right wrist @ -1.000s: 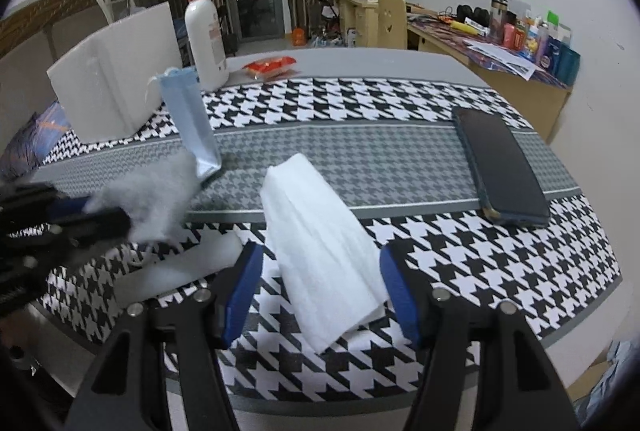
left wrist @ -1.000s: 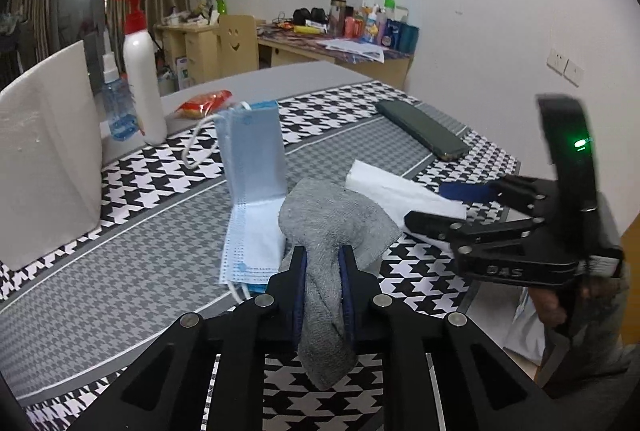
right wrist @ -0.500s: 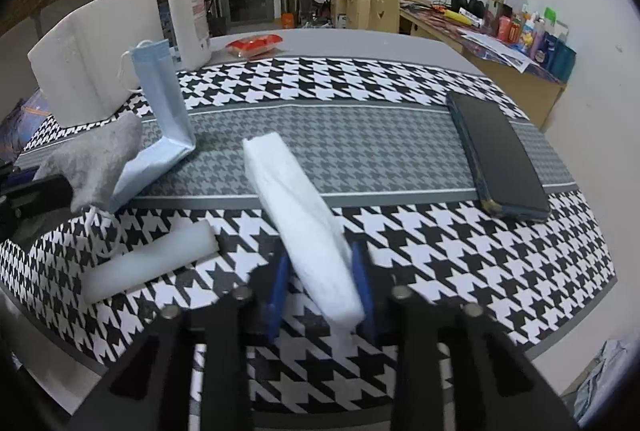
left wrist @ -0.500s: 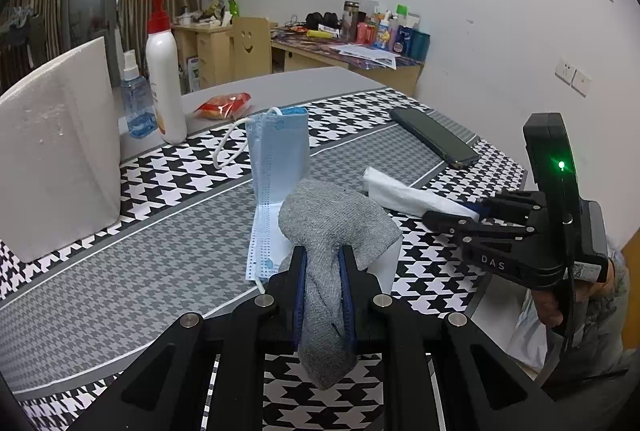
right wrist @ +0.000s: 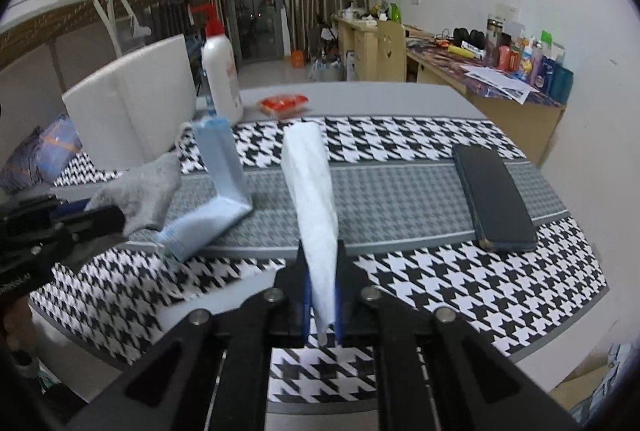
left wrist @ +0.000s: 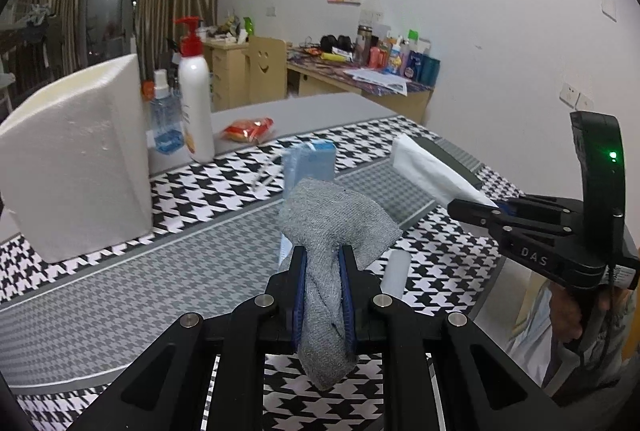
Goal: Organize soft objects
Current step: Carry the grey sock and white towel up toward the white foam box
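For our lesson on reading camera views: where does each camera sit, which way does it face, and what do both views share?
Left wrist: sits on the left hand-held gripper, looking along its fingers, shut on the grey sock; the right hand-held gripper shows at right.
Right wrist: sits on the right hand-held gripper, shut on the white tissue; the left one shows at left.
Shared: blue mask, pump bottle.

Blue face mask [left wrist: 308, 159] partly behind grey sock [left wrist: 332, 223]
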Demonstrator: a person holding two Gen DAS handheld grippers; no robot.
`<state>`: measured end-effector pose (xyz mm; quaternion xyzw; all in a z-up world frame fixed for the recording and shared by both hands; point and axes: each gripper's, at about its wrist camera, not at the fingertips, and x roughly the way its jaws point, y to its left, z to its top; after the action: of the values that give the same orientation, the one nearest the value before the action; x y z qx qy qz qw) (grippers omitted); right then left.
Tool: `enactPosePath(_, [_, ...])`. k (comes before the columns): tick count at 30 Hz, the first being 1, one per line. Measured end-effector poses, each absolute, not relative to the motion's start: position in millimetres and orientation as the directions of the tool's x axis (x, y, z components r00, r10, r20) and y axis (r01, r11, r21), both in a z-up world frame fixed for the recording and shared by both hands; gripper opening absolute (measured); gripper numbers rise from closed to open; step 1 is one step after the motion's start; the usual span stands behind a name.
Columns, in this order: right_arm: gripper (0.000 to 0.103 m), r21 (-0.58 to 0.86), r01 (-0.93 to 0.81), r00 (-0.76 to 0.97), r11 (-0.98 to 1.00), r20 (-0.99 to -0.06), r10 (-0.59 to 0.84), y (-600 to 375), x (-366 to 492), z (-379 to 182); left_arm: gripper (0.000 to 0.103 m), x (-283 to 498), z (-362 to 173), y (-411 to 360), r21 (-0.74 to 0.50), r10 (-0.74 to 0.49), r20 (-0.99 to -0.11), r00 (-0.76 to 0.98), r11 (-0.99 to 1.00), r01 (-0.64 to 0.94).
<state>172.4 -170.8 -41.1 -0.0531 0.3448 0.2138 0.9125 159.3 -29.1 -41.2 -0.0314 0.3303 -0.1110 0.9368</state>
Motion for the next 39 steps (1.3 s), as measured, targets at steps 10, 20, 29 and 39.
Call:
enactPosePath(10, [0.012, 0.032, -0.478, 0.699, 0.878, -0.592, 0.402, -152.6, 157.7, -22.7, 0.017, 149.1, -27.1, -16.5, -0.11, -0.174, -0.579, 0.796, 0.985, 0.135])
enactPosePath(20, [0.012, 0.031, -0.5, 0.725, 0.865, -0.532, 0.438, -140.0, 150.1, -11.7, 0.017, 137.0, -12.9, -2.4, -0.087, -0.124, -0.539, 0.833, 0.992, 0.091])
enactPosePath(29, [0.012, 0.029, -0.549, 0.714, 0.835, -0.503, 0.486, -123.5, 144.4, 0.0, 0.017, 126.7, -4.6, 12.5, -0.08, -0.092, -0.503, 0.859, 0.995, 0.059])
enactPosePath(39, [0.012, 0.038, -0.558, 0.709, 0.829, -0.497, 0.5, -106.0, 147.9, 10.8, 0.017, 111.0, 4.0, 29.5, -0.084, -0.055, -0.48, 0.876, 0.996, 0.017])
